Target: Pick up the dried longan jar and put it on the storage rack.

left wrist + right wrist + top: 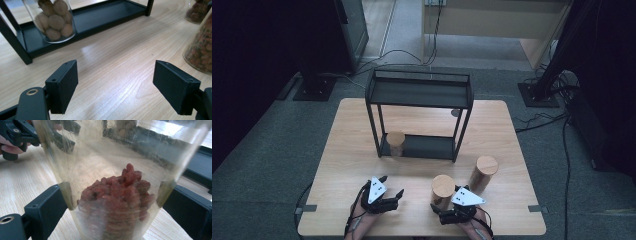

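Three clear jars with wooden lids stand on the wooden bench (352,150). One, the walnut jar (53,22), sits on the bottom tray of a black two-tier rack (419,95), at its left end. The near berry jar (115,195) holds dried red berries filling only its lower part. A second berry jar (482,173) stands just beside it to the right; its contents are hard to make out from above. The walnut jar's top is cut off in the left gripper view. The left gripper (115,87) hovers over bare wood, jaws spread wide, holding nothing. The right gripper (117,207) has its jaws pressed against both sides of the near berry jar.
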Available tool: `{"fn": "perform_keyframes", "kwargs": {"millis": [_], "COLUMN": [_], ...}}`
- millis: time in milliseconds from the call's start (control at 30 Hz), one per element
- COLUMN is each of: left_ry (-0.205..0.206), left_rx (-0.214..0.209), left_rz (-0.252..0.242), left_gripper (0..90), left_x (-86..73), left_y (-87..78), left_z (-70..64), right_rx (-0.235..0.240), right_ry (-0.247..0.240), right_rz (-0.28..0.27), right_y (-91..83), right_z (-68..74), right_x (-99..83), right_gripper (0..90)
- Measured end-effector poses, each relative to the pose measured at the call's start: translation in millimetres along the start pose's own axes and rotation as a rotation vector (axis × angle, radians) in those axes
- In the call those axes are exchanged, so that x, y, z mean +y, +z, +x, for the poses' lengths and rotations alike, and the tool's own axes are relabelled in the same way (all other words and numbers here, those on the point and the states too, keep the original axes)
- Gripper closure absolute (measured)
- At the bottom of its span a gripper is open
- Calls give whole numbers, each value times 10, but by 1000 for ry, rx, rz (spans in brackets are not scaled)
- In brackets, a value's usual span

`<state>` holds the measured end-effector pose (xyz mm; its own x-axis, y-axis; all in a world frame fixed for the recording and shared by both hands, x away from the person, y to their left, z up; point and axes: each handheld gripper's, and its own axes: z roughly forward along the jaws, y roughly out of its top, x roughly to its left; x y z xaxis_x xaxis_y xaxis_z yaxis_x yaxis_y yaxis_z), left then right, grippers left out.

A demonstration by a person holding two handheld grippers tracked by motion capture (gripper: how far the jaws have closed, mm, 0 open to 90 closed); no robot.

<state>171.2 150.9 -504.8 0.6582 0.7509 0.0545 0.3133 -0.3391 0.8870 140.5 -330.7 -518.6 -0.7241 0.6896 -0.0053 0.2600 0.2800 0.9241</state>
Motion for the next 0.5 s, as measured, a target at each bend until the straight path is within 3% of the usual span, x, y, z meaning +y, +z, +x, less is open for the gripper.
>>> {"fn": "perform_keyframes", "kwargs": {"millis": [200,500], "left_ry": [-13,-26], "left_rx": [-14,-27], "left_rz": [-13,8], "left_gripper": [201,201], "left_x": [-46,-60], "left_y": [6,37], "left_z": [47,104], "right_rx": [1,2], "right_ry": [-5,-6], "right_rz": [1,3], "right_y": [7,9], "right_z": [1,3], "right_x": [0,3], "right_gripper": [57,57]}}
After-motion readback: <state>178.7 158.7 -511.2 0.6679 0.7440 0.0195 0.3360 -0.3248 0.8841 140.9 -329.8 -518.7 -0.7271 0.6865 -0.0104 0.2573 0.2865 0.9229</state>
